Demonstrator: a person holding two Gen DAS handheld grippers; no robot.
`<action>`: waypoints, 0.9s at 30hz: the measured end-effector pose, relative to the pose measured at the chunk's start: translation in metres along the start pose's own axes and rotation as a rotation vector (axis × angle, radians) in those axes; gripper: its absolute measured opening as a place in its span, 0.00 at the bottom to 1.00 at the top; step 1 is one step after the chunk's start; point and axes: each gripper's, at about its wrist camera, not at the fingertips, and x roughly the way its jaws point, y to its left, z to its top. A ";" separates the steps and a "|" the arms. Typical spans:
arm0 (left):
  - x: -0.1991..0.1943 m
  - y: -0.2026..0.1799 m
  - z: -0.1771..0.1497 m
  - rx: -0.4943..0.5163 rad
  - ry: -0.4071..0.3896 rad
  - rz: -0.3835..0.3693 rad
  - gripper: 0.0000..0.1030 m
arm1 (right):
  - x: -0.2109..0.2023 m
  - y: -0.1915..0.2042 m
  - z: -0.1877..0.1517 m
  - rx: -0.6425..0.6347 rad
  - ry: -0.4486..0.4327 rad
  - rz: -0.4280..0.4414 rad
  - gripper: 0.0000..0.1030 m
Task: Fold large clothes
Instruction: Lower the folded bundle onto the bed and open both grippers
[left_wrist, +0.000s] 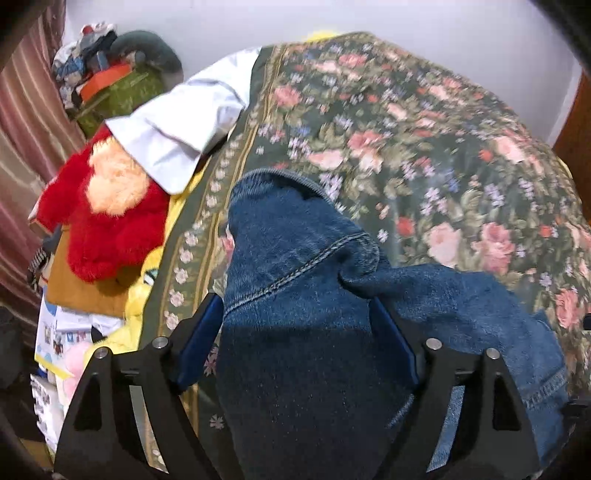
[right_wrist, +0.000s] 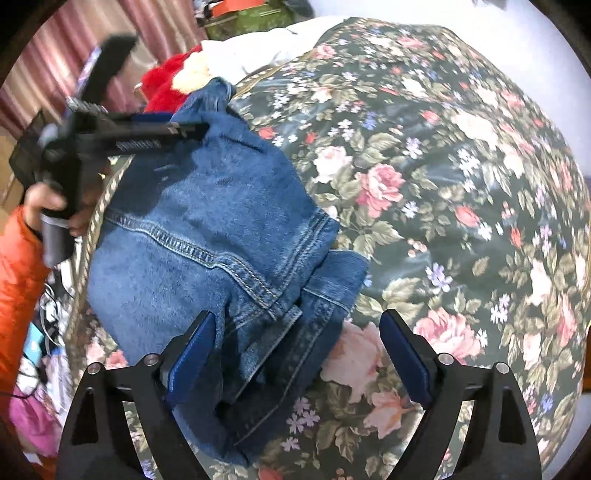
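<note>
The left gripper (left_wrist: 297, 325) is standing with its blue-padded fingers (left_wrist: 201, 332) wide apart, and a thick fold of the denim jeans (left_wrist: 295, 295) is filling the gap between them and draping toward the camera; whether the pads are actually pressing the cloth cannot be told. The right gripper (right_wrist: 297, 345) is likewise spread wide, its left finger (right_wrist: 195, 347) lying against the edge of the jeans (right_wrist: 207, 229) while its right finger (right_wrist: 404, 354) is hanging over bare bedspread, touching no denim. The jeans are lying bunched and partly folded on the floral bedspread (left_wrist: 424, 155), near its bordered left edge, with a stitched seam running across the upper layer. Seen from the right wrist, the left gripper (right_wrist: 192, 130) is reaching over the far side of the denim, held by a hand (right_wrist: 48, 206) in an orange sleeve. Beyond the bed's edge, a red plush toy (left_wrist: 110, 221) is resting beside a white garment (left_wrist: 184, 122).
</note>
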 end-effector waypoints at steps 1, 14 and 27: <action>-0.004 0.002 -0.001 -0.018 -0.008 -0.008 0.80 | -0.005 -0.004 0.001 0.014 -0.008 0.004 0.86; -0.087 -0.004 -0.089 -0.010 -0.068 -0.031 0.79 | 0.038 0.001 0.009 0.103 -0.042 -0.018 0.88; -0.151 -0.009 -0.155 -0.082 -0.097 0.021 0.79 | -0.061 0.018 -0.030 0.157 -0.167 -0.005 0.88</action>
